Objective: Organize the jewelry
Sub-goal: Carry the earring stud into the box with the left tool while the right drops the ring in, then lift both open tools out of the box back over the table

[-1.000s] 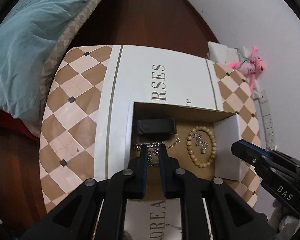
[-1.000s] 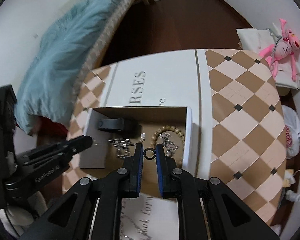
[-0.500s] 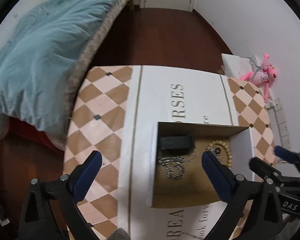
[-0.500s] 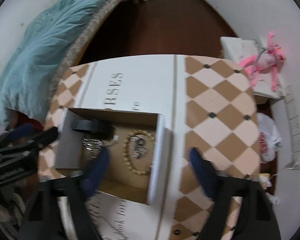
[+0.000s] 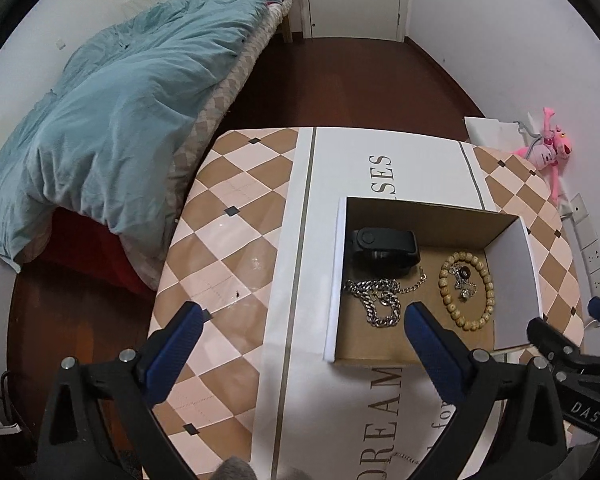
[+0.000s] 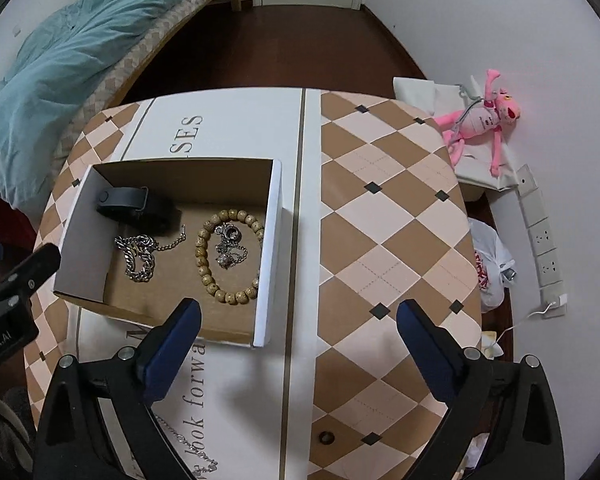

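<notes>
Both grippers, left point(image 5: 300, 320) and right point(image 6: 298, 318), now hang wide apart and empty, pulled back from the box point(image 6: 274, 216); ring point(image 6: 326, 436) and chain point(image 6: 198, 454) remain near the table's near edge.

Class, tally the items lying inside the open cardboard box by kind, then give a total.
Black wristband: 1
Silver chains: 2, a chunky chain and a thin chain with pendant
Wooden bead bracelet: 1
Total in the box: 4
</notes>
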`<state>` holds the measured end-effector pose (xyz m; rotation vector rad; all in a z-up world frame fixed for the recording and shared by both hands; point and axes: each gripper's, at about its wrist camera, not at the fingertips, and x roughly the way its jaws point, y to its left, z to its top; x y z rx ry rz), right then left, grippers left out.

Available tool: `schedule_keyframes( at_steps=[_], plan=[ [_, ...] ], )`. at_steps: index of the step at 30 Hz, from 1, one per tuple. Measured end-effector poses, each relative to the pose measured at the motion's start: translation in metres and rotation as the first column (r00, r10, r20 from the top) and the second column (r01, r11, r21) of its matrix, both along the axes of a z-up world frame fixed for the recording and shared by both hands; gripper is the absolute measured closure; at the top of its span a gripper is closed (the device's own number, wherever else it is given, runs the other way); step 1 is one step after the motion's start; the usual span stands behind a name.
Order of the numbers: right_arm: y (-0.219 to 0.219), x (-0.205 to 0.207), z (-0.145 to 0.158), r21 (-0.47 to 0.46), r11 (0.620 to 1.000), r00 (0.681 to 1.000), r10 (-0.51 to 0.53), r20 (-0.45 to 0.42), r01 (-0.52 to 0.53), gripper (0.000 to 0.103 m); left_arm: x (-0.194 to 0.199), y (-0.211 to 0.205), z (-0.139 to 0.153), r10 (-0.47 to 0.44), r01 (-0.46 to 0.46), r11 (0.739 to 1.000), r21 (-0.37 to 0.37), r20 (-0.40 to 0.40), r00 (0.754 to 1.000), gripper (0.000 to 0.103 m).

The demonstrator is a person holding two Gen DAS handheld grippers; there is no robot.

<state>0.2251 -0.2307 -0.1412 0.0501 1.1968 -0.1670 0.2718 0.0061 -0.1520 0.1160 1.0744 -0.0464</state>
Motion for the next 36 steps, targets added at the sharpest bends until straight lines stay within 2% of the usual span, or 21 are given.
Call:
schedule_keyframes(
  at_steps=[9,21,28,36],
  plan=[
    [0.001,-0.036,0.034,0.000,1.000,0.996,-0.029,0.090,0.029,0.004,-0.036,0.004,0.024,0.008,-0.007,1.000,-0.014,0.074,0.997,0.000],
    [0.002,-0.103,0.101,-0.041,0.997,0.963,-0.058,0.264,0.071,0.004,-0.091,0.004,0.082,-0.036,0.050,0.997,-0.062,0.204,0.978,0.001],
    [0.008,-0.137,0.132,-0.050,0.996,0.939,-0.057,0.339,0.078,0.004,-0.121,0.007,0.105,-0.045,0.072,0.992,-0.103,0.239,0.970,0.000],
    [0.011,-0.158,0.140,0.011,0.998,0.931,-0.062,0.359,0.063,0.004,-0.136,0.011,0.109,-0.029,0.058,0.991,-0.117,0.238,0.971,0.000]
  ],
)
